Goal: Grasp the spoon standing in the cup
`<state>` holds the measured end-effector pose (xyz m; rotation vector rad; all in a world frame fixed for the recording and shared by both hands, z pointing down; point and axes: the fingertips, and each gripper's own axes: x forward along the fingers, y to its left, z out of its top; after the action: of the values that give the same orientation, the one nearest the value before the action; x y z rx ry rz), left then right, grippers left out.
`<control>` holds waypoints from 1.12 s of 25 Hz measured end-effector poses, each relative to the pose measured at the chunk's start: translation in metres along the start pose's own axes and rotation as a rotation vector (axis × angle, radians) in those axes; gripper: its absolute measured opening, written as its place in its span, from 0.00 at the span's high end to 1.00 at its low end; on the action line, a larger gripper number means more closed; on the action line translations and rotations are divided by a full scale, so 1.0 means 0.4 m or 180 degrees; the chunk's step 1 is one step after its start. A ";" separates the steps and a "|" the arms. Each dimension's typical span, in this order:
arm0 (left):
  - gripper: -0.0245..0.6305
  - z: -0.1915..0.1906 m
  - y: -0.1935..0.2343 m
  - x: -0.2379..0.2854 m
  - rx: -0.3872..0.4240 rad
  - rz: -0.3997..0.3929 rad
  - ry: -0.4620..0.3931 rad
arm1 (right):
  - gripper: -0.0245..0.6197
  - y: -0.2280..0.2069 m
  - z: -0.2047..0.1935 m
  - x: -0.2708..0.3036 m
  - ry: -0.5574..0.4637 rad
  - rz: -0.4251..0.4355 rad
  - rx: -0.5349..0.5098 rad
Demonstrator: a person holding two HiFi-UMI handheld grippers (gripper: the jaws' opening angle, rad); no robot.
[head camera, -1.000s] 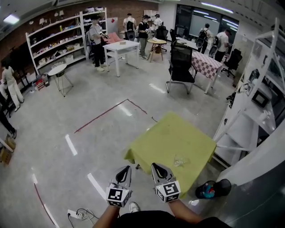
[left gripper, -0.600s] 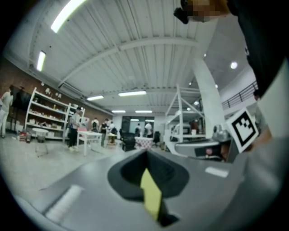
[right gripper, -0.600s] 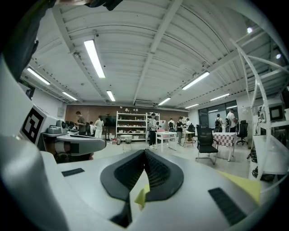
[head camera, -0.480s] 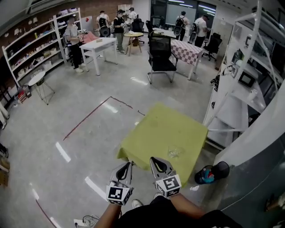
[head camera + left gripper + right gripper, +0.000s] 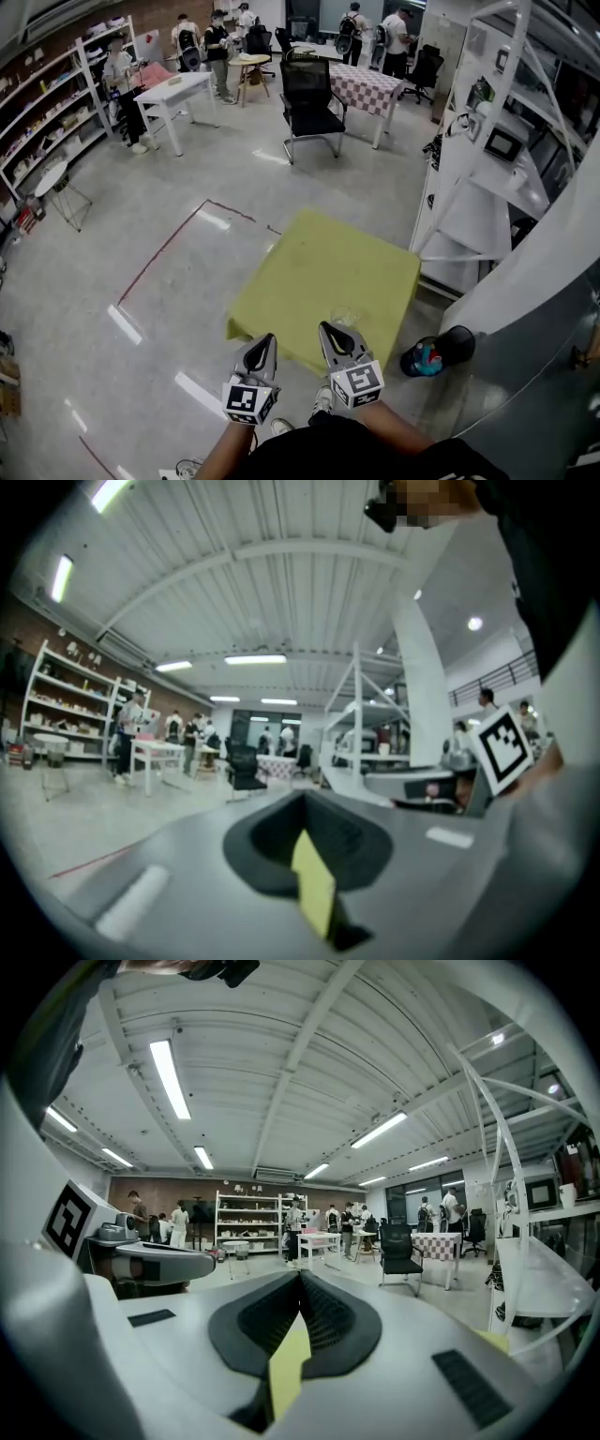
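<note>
A clear cup [image 5: 345, 317] stands near the front edge of a table under a yellow-green cloth [image 5: 319, 267]. It is too small in the head view to make out a spoon in it. Both grippers are held side by side just short of the table's near edge. My left gripper [image 5: 269, 339] is shut and holds nothing. My right gripper [image 5: 329, 330] is shut too, with the cup just beyond its tip. In the left gripper view the left gripper [image 5: 302, 799] shows its jaws meeting. The right gripper [image 5: 300, 1275] looks the same in its own view, and a strip of yellow cloth [image 5: 287, 1374] shows below the jaws.
A white shelving rack [image 5: 473, 202] stands right of the table. A dark bin [image 5: 439, 354] with a colourful thing in it sits on the floor by the table's right corner. Behind are a black chair [image 5: 307, 89], a checkered table [image 5: 364, 86], a white table [image 5: 173, 92] and several people.
Both grippers have moved forward toward the table, still shut. The table and cup now sit closer and further left in the head view.
</note>
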<state>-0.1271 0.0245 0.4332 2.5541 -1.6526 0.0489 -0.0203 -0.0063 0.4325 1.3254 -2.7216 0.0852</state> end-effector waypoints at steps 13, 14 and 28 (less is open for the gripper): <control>0.95 0.001 -0.056 0.239 0.0115 -0.0061 0.0120 | 0.95 -0.237 -0.033 0.042 0.0016 -0.0088 0.0139; 0.95 -0.002 -0.059 0.252 0.0125 -0.0059 0.0137 | 0.95 -0.252 -0.033 0.041 0.0011 -0.0095 0.0150; 0.95 -0.051 -0.070 0.358 0.0411 -0.0172 0.0395 | 0.95 -0.378 -0.103 0.047 0.0168 -0.0136 0.0127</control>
<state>-0.0423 -0.0921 0.4633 2.6266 -1.5835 0.3133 0.0904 -0.1102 0.4758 1.3710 -2.6601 0.1691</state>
